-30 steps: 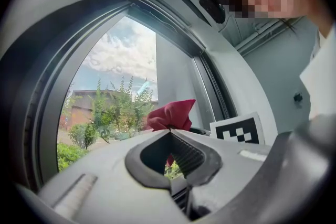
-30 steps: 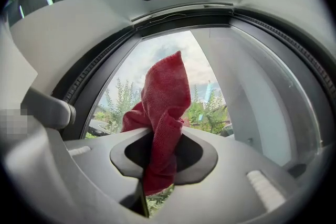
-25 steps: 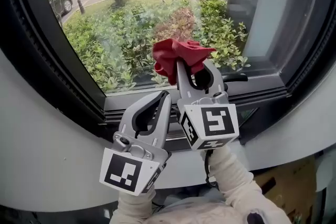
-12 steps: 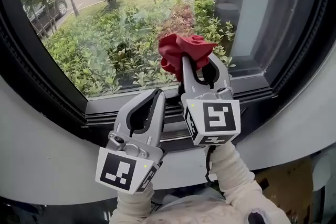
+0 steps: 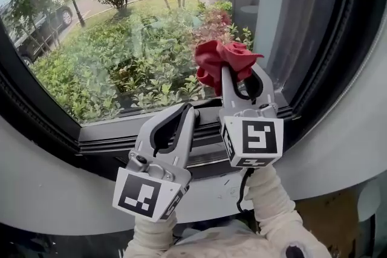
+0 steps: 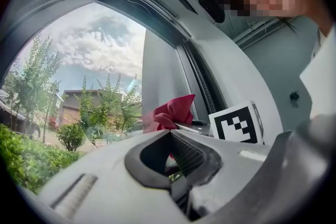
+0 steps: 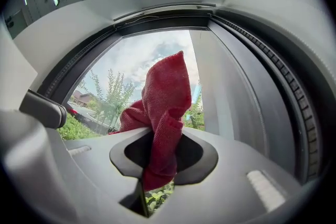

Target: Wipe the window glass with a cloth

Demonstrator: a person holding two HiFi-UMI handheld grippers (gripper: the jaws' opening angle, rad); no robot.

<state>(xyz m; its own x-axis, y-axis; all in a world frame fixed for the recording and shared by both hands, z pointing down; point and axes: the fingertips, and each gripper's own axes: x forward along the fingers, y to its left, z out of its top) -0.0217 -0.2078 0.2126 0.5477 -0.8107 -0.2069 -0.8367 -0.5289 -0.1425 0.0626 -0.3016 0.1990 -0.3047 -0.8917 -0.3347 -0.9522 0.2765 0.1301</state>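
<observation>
Since a moment ago, the right gripper (image 5: 228, 78) has slid to the right along the window glass (image 5: 121, 51), and the red cloth (image 5: 221, 57) has gone with it. Now the cloth sits low on the glass, close to the right side of the dark window frame (image 5: 109, 133). It looks pressed up against the glass.

The right gripper's jaws are closed tight on the cloth. In the right gripper view the cloth (image 7: 165, 107) bunches up above the jaws and a bit of it hangs down between them.

The left gripper (image 5: 188, 110) is lower and to the left, just beside the right one. Its jaws are shut together with nothing in them, and they point at the bottom of the window frame. It has stayed about where it was.

Green bushes (image 5: 91, 78) show outside through the glass.
</observation>
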